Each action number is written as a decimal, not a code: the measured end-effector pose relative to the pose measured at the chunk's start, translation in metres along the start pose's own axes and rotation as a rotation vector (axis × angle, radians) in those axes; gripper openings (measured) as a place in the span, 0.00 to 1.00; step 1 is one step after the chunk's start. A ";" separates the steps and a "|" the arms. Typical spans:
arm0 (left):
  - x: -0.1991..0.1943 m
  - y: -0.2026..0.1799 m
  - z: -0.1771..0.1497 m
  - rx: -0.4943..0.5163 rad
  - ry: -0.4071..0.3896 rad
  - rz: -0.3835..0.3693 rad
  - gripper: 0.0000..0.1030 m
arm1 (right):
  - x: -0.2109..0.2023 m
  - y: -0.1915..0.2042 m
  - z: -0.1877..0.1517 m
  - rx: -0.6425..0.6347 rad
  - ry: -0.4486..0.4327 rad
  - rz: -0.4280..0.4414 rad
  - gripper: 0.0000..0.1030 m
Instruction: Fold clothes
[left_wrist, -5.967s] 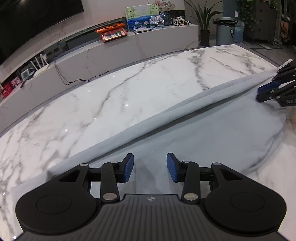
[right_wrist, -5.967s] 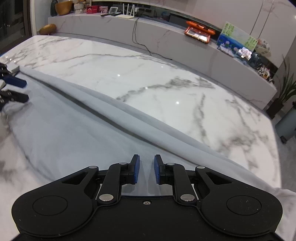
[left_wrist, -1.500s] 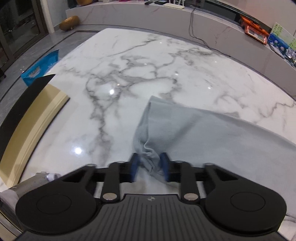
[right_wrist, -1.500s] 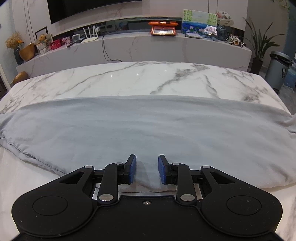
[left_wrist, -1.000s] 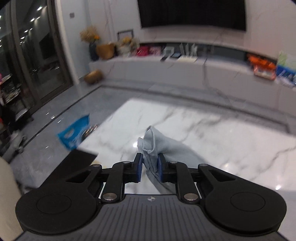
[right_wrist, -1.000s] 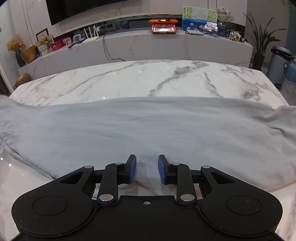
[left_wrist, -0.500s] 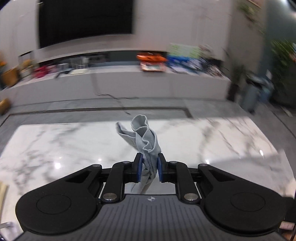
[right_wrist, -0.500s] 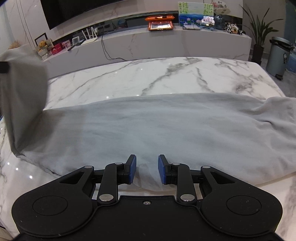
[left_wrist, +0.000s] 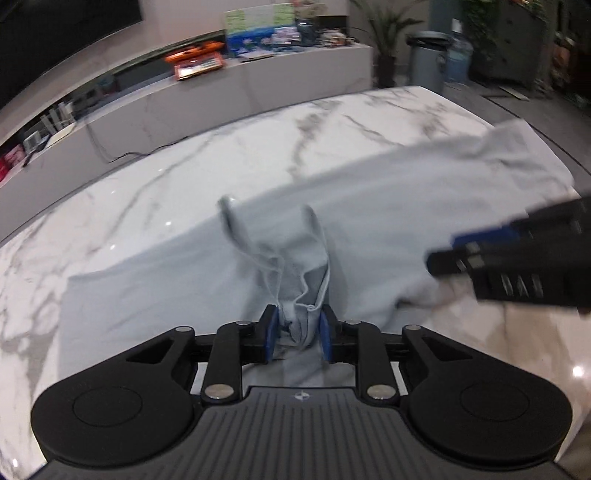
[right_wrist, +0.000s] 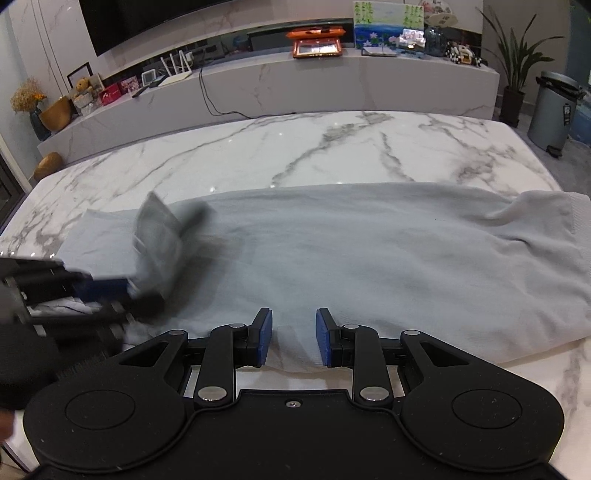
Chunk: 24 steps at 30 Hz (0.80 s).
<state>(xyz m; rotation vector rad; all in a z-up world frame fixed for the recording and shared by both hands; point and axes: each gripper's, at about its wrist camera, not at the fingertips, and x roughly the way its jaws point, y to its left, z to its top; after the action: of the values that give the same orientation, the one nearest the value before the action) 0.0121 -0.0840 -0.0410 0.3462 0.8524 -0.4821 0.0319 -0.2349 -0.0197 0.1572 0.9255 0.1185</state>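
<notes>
We saw the left gripper (left_wrist: 295, 332) clamped on a bunched end of the grey garment (right_wrist: 369, 251), above the marble table (right_wrist: 295, 147); the right gripper (right_wrist: 294, 336) stood open over the garment's near edge.

The soft, matt pale-grey knitted cloth garment (right_wrist: 369, 251) lies on a glossy white grey-veined marble table (right_wrist: 295, 147) (ceiling lights glint off it). The black matt plastic right gripper (right_wrist: 294, 336) has blue rubbery-looking pads and shiny metal pivot pins.
</notes>
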 end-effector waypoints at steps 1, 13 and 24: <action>-0.002 -0.001 -0.004 0.014 -0.011 -0.005 0.28 | 0.000 0.001 0.000 0.001 -0.001 0.004 0.24; -0.028 0.009 -0.035 0.060 -0.077 0.039 0.36 | 0.011 0.012 0.008 0.170 0.026 0.190 0.44; -0.031 0.044 -0.044 -0.004 -0.060 0.071 0.22 | 0.045 0.030 0.007 0.332 0.130 0.226 0.46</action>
<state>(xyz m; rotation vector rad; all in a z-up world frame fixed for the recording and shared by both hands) -0.0091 -0.0183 -0.0395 0.3556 0.7798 -0.4233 0.0638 -0.1982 -0.0453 0.5679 1.0510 0.1859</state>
